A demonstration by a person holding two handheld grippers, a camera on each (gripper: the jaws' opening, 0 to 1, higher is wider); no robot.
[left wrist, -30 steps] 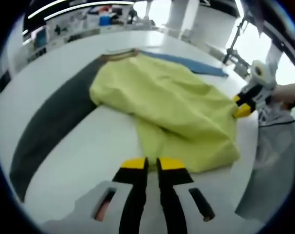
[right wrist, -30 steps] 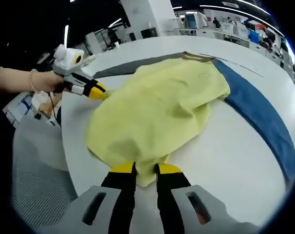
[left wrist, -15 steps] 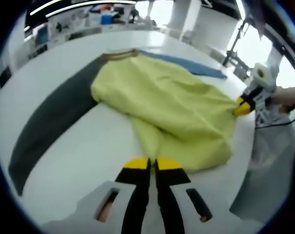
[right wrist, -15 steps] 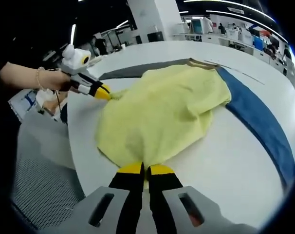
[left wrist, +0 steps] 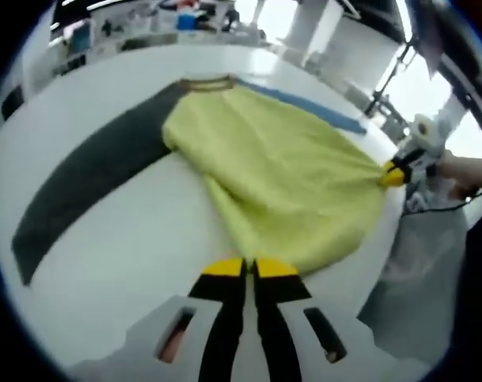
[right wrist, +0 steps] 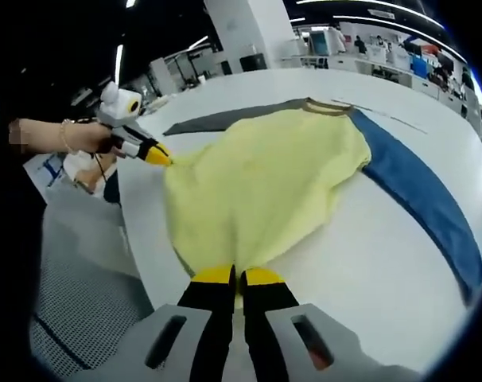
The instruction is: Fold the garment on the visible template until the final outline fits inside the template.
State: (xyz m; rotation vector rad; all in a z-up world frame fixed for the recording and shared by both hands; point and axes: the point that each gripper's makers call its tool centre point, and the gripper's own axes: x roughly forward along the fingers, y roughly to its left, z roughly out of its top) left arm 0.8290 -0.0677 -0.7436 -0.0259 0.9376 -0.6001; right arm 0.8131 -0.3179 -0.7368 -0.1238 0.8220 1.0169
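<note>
Stretching across the white worktop (right wrist: 400, 263), the yellow garment (right wrist: 261, 187) is pulled fairly flat, its brown collar (right wrist: 324, 106) toward the far edge, a dark grey sleeve (left wrist: 82, 183) running off one way and a blue sleeve (right wrist: 416, 199) the other. I can't pick out any marked template from where I stand.

Both hem corners are pinched at the near edge of the worktop. The right gripper (right wrist: 231, 274) has its yellow tips pressed together on the hem. The left gripper (left wrist: 245, 267) is likewise clamped on the hem at its corner; in the right gripper view it shows as the yellow-nosed tool (right wrist: 149, 153) in the person's hand (right wrist: 82, 137), nipping a puckered point of fabric.

Risk, as I read it: the hem sits right at the near edge, so a slack lift could let cloth droop over the side. Uneven pull between the two grips would skew the fold, and that small nip on the left could slip free mid-carry. The long sleeves may drag and bunch if the body is folded first.

White and smooth, that worktop should let fabric slide easily. Beyond it: a grey mesh floor mat (right wrist: 82, 278), a white pillar (right wrist: 249, 32), ceiling strip lights, and cluttered benches far back.
</note>
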